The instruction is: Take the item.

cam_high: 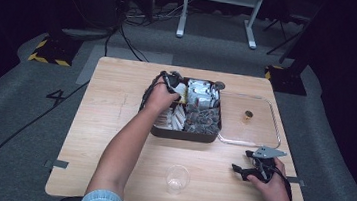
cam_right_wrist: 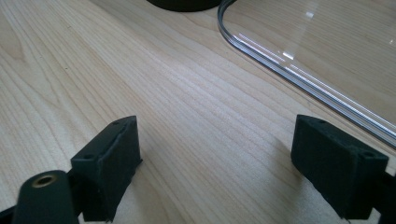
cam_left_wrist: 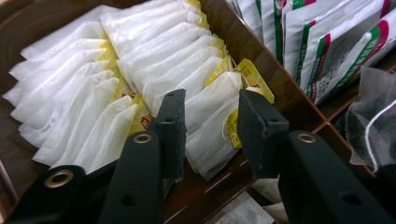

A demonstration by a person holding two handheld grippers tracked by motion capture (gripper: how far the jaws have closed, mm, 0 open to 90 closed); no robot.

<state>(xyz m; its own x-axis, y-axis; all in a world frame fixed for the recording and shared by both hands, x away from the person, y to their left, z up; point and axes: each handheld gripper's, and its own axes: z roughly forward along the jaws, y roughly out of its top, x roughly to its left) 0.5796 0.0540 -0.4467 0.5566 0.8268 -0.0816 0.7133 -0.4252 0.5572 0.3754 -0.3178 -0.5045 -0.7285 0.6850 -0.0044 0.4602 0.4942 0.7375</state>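
Currently: left gripper [cam_left_wrist: 212,133] spread over the tea bags [cam_left_wrist: 140,79] in the far-left compartment of the box [cam_high: 183,133], one bag [cam_left_wrist: 212,126] between its jaws, not yet pinched. Right gripper [cam_right_wrist: 217,163] released, resting on the table [cam_right_wrist: 196,93] near the clear lid [cam_right_wrist: 327,56]. I'd judge best: I close squarely on that one bag, then lift straight up.

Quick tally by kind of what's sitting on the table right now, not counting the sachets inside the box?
Dark brown compartmented box: 1
Clear flat plastic lid: 1
Clear plastic cup: 1
Handheld black two-jaw tool: 2, left tool, right tool
Total: 5
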